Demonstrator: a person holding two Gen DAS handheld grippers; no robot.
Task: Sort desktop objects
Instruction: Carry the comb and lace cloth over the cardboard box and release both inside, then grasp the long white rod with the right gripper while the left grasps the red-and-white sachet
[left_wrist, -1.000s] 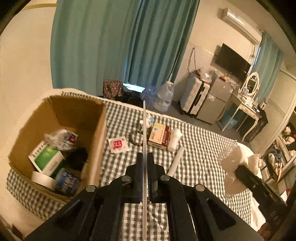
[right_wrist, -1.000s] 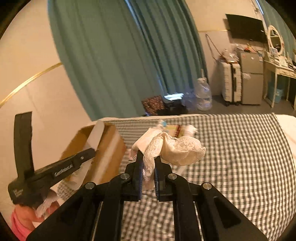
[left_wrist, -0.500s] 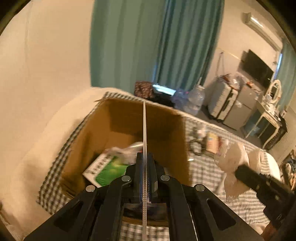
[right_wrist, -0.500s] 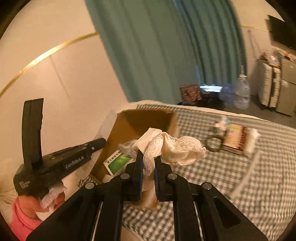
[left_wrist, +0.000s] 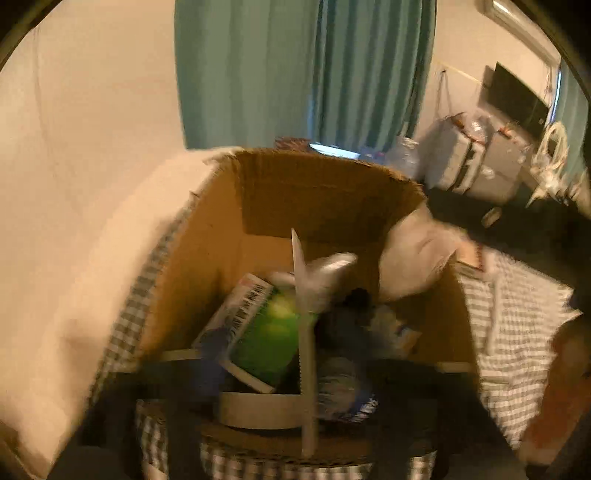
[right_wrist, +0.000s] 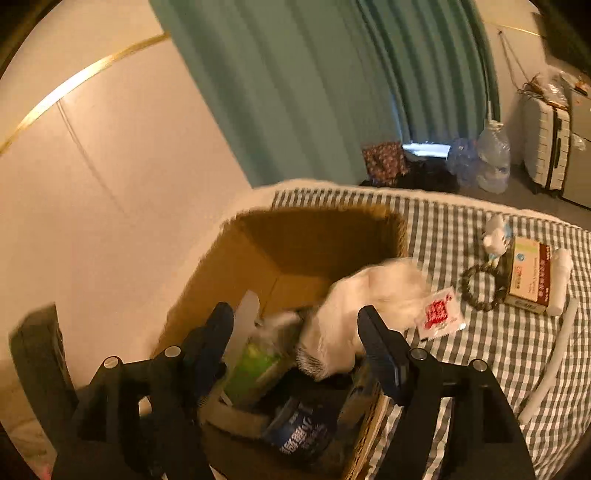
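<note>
A bed covered in a grey-and-white checked sheet (right_wrist: 480, 350) carries an open cardboard box (right_wrist: 314, 240) at its left end, with teal curtains (right_wrist: 314, 92) hanging behind. Above the box, the right claw (right_wrist: 295, 334) stands wide apart, its two blue-lined fingers on either side of a white lacy cloth (right_wrist: 369, 295) without gripping it; the cloth is blurred and sits over the box's right-hand rim, partly inside. In the left wrist view the same cloth (left_wrist: 413, 258) shows against the box's right wall (left_wrist: 447, 306). The left claw (left_wrist: 295, 380) is smeared by motion there, and whether it is open or closed cannot be told; a thin pale ruler (left_wrist: 304, 332) stands up in front of it, reaching into the box. Inside the box lie a green-and-white carton (left_wrist: 258, 332), a blue-labelled packet (right_wrist: 303, 432), a roll of pale tape (left_wrist: 258, 410) and a crinkled silver wrapper (left_wrist: 325, 273). On the sheet to the right of the box rest a red-and-white sachet (right_wrist: 439, 314), a dark bead bracelet (right_wrist: 480, 288), a brown-and-cream medicine box (right_wrist: 528, 273), a white tube (right_wrist: 559, 280) and a long white stick (right_wrist: 550, 365).
</note>
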